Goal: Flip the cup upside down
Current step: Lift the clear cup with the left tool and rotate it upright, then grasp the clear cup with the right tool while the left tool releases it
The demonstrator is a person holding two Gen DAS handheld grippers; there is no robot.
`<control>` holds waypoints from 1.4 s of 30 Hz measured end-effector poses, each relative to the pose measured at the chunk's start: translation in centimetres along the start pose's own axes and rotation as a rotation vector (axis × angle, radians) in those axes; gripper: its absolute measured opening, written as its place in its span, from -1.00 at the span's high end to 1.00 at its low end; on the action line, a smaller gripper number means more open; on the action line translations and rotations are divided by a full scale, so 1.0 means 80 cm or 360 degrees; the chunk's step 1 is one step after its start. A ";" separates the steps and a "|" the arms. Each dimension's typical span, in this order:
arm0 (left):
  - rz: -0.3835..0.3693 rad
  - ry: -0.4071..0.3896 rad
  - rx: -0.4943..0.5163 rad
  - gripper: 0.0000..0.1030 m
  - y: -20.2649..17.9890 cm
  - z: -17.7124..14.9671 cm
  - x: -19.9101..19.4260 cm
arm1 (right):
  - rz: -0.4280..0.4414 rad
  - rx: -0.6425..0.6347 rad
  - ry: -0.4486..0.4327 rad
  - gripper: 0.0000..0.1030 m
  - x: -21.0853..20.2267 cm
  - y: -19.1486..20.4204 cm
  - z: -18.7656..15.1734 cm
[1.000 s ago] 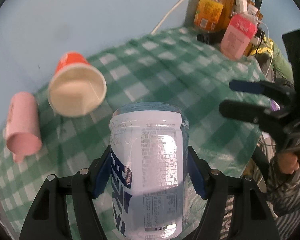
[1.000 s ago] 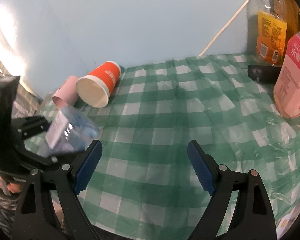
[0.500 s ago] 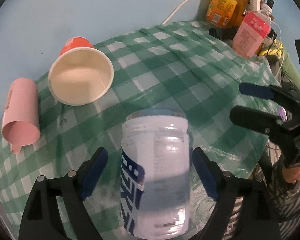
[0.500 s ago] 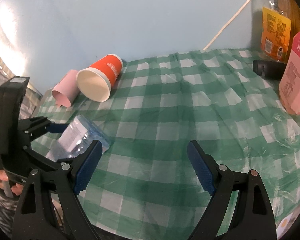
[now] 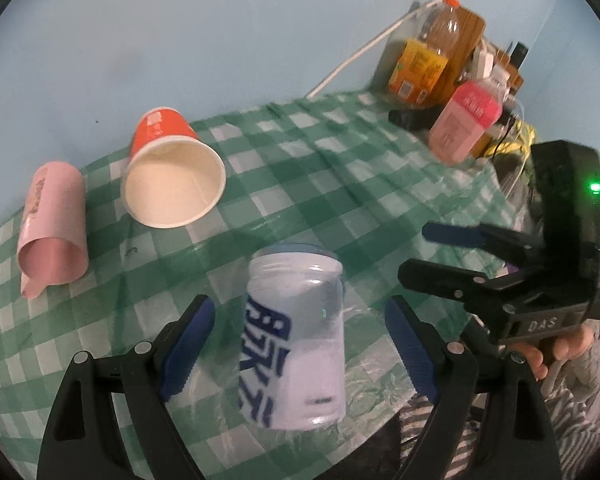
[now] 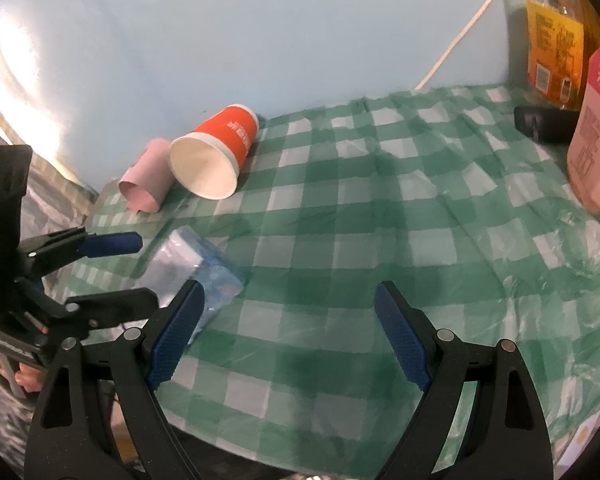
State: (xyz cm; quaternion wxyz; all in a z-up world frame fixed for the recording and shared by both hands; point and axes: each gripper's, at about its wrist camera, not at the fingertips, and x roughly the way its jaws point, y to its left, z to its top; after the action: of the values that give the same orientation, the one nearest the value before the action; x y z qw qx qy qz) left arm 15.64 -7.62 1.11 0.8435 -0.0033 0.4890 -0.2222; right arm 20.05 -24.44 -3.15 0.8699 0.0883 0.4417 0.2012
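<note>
Both grippers open-jawed: left gripper [image 5: 296,344] straddles the clear cup [image 5: 296,328] without contact; right gripper [image 6: 288,332] holds nothing. Cup sits on the checked cloth [image 5: 320,184] near its front edge, apparently mouth-down, so probably just released. Orange cup [image 5: 172,176] lies sideways beyond.

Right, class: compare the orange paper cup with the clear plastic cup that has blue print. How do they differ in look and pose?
The orange paper cup is opaque with a white inside; the clear plastic cup is see-through with blue print. The orange paper cup lies far back by the wall, its open mouth facing the camera; the clear plastic cup sits between the open fingers of the left gripper, untouched. Both rest on the checked tablecloth.
</note>
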 end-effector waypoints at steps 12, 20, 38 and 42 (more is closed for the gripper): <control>0.0072 -0.0282 -0.0113 -0.76 0.043 -0.059 -0.040 | 0.0287 0.0343 0.0225 -0.67 0.035 0.010 -0.004; 0.0093 -0.0367 -0.0112 -0.76 0.054 -0.094 -0.052 | 0.0365 0.0531 0.0317 -0.67 0.057 0.022 0.000; 0.0056 -0.0429 -0.0133 -0.77 0.062 -0.109 -0.055 | 0.0300 0.0581 0.0422 -0.50 0.101 0.028 0.016; 0.0045 -0.0434 -0.0132 -0.77 0.061 -0.112 -0.057 | 0.0340 0.0504 0.0371 -0.49 0.096 0.036 0.014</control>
State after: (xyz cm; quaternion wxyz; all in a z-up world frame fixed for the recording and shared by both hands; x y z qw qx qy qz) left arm 8.16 0.43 -0.86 0.9043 -0.0615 0.3787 -0.1874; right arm 24.20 -18.50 -7.17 0.7619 0.2462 0.5536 0.2291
